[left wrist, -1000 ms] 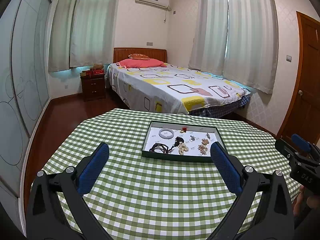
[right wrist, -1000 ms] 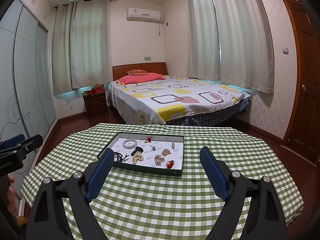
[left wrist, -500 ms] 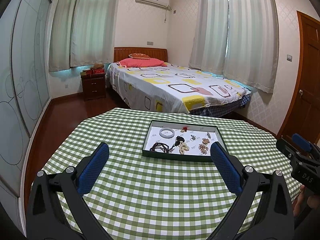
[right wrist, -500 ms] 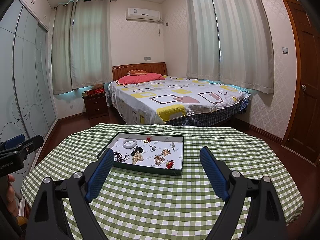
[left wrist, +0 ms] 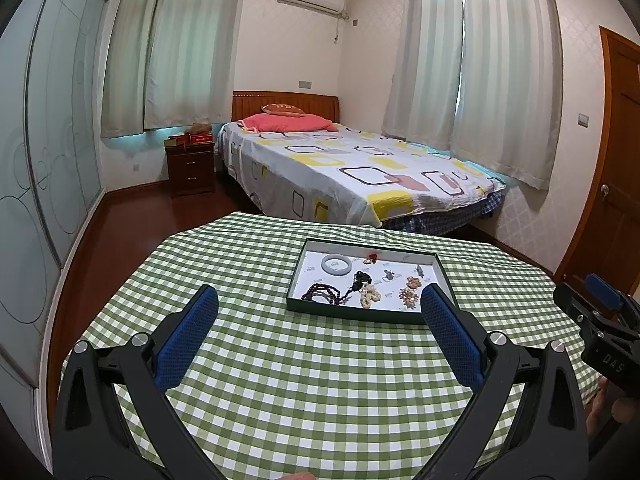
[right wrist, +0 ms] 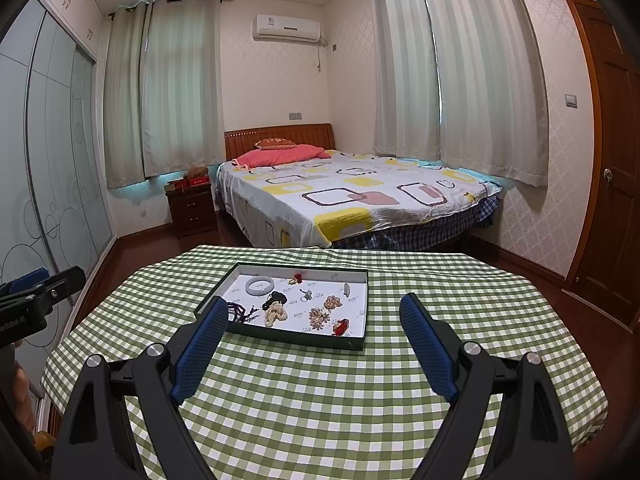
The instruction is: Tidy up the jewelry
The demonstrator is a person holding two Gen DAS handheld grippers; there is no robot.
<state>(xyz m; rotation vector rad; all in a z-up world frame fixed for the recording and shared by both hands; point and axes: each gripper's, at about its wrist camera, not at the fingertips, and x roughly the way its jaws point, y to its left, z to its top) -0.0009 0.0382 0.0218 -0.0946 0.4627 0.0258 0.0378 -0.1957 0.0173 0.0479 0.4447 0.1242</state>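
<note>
**Jewelry sits in the tray, both grippers wait**

Jewelry (right wrist: pixel 304 308) lies in the dark tray (right wrist: pixel 296 340) on the checked surface (right wrist: pixel 320 400). Almost nothing has changed in the last second: the pieces lie the same and the view hardly shifts, so no sorting shows right now. The left hand-held gripper (left wrist: pixel 319 306) is wide open and holds nothing, and the tray is just past its right tip. The right hand-held gripper (right wrist: pixel 314 312) is wide open and empty too, near the tray's near edge.

One tray (right wrist: pixel 224 292), one white bangle (right wrist: pixel 260 286)
</note>
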